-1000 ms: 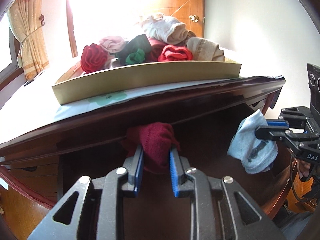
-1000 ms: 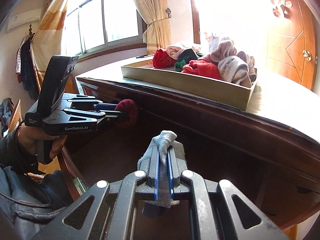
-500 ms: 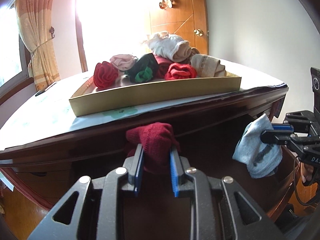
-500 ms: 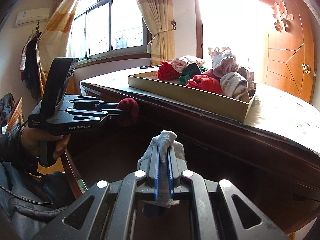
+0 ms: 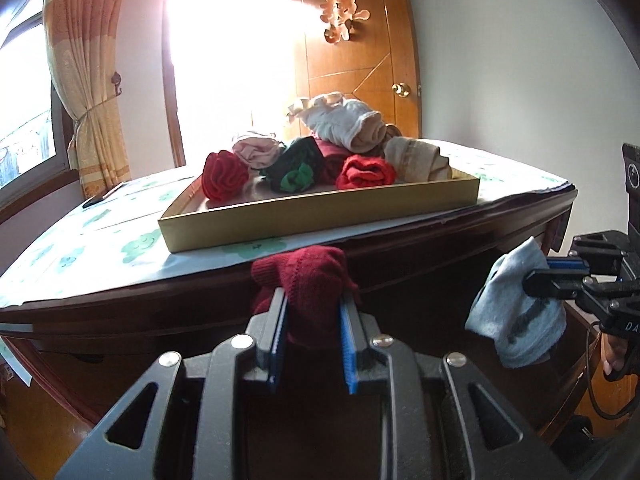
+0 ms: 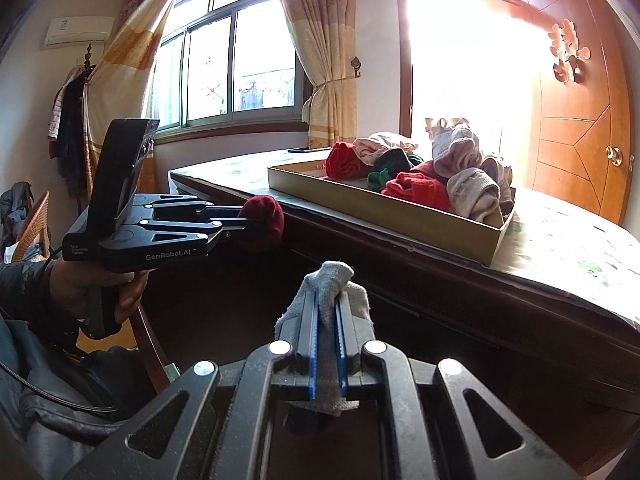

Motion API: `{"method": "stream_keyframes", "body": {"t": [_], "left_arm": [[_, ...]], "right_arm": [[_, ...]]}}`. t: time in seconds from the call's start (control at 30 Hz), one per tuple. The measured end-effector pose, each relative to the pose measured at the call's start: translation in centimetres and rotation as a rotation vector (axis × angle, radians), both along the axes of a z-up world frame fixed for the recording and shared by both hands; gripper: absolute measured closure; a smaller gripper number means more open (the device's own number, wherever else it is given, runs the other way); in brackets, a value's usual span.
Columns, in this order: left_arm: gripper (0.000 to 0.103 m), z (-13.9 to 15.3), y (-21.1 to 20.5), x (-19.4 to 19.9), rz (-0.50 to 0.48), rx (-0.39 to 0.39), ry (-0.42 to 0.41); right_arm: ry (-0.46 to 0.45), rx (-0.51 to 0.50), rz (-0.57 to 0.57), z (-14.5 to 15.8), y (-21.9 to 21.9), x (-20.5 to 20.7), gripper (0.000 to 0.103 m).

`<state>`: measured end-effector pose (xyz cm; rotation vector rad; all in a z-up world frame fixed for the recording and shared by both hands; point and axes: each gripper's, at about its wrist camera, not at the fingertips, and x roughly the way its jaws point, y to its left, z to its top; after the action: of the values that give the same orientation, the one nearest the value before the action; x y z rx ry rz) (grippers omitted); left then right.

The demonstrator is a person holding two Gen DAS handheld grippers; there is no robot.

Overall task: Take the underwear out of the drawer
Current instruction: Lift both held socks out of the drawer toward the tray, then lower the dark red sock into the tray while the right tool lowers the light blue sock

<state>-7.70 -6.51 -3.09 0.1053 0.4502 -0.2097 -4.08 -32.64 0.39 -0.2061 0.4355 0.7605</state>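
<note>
While sunlight floods through the bright window [image 6: 452, 64] and washes out the wall behind, a dark wooden table [image 5: 120, 304] fills the middle of both views, its top covered by a pale cloth with green prints [image 5: 100, 240]. Beside the glare stands a wooden door [image 6: 576, 120] with a brass knob, and yellow curtains [image 6: 324, 40] hang tied back near the panes. On the cloth sits a shallow gold tray [image 5: 320, 212], well back from the edge, heaped with rolled garments [image 5: 320, 160] in red, green, pink and beige. Below the tabletop lies the dark drawer space [image 6: 224, 312], its inside too shadowed to read. Left gripper [image 5: 312, 300] is clamped on a dark red rolled underwear [image 5: 308, 276], held in the air just in front of the table edge. Right gripper [image 6: 327, 308] pinches a pale grey-blue underwear [image 6: 332, 276] tightly between nearly touching pads, cloth spilling out either side, likewise lifted clear before the edge. A hand [image 6: 100, 284] in a dark sleeve grips the left handle
</note>
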Motion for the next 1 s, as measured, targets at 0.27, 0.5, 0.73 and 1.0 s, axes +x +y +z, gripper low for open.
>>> {"method": "stream_keyframes", "body": {"t": [0.27, 0.5, 0.73, 1.0], "left_arm": [[0.081, 0.4, 0.3, 0.2, -0.013, -0.024, 0.021], [0.081, 2.4, 0.8, 1.2, -0.015, -0.034, 0.019], [0.081, 4.4, 1.4, 2.2, 0.01, -0.012, -0.015], [0.081, 5.7, 1.9, 3.0, 0.024, -0.002, -0.035]], "right_arm": [[0.01, 0.028, 0.006, 0.9, -0.3, 0.6, 0.094], [0.007, 0.032, -0.003, 3.1, -0.5, 1.8, 0.094], [-0.038, 0.027, 0.014, 5.8, 0.3, 2.5, 0.094], [-0.066, 0.025, 0.023, 7.1, 1.2, 2.8, 0.094]]}}
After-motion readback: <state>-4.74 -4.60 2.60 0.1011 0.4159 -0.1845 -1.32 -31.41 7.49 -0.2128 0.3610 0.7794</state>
